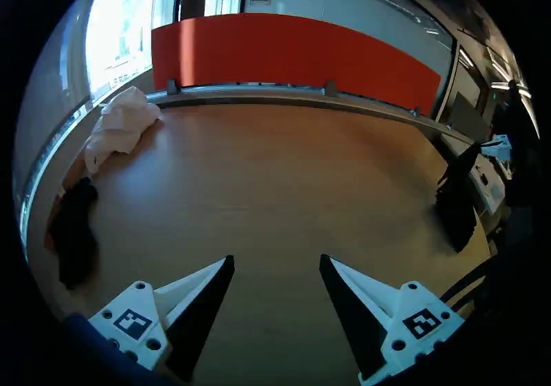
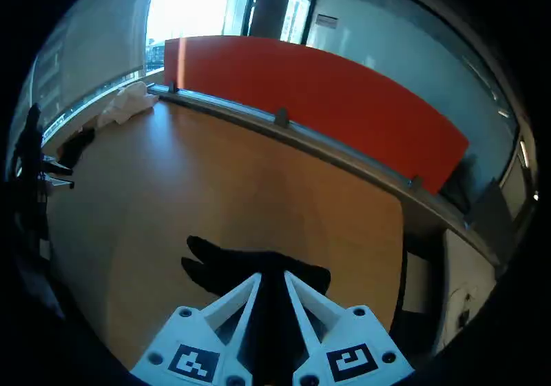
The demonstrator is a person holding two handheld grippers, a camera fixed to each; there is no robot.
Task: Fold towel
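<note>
Hand-held gripper [image 2: 273, 276] over half-hidden towel [image 2: 219, 265]

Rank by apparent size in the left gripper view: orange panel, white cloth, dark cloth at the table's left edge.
1. Orange panel, clearly largest.
2 and 3. White cloth and dark cloth look about alike; the dark one lies nearer the camera, so I leave them unranked.

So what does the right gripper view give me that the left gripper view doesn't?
Right gripper view: the right tongs pinched on a dark towel lying close ahead. Left gripper view: the left tongs wide open over the table. Shared: the white cloth and a dark cloth by the table's far left edge, plus the orange divider behind.
</note>
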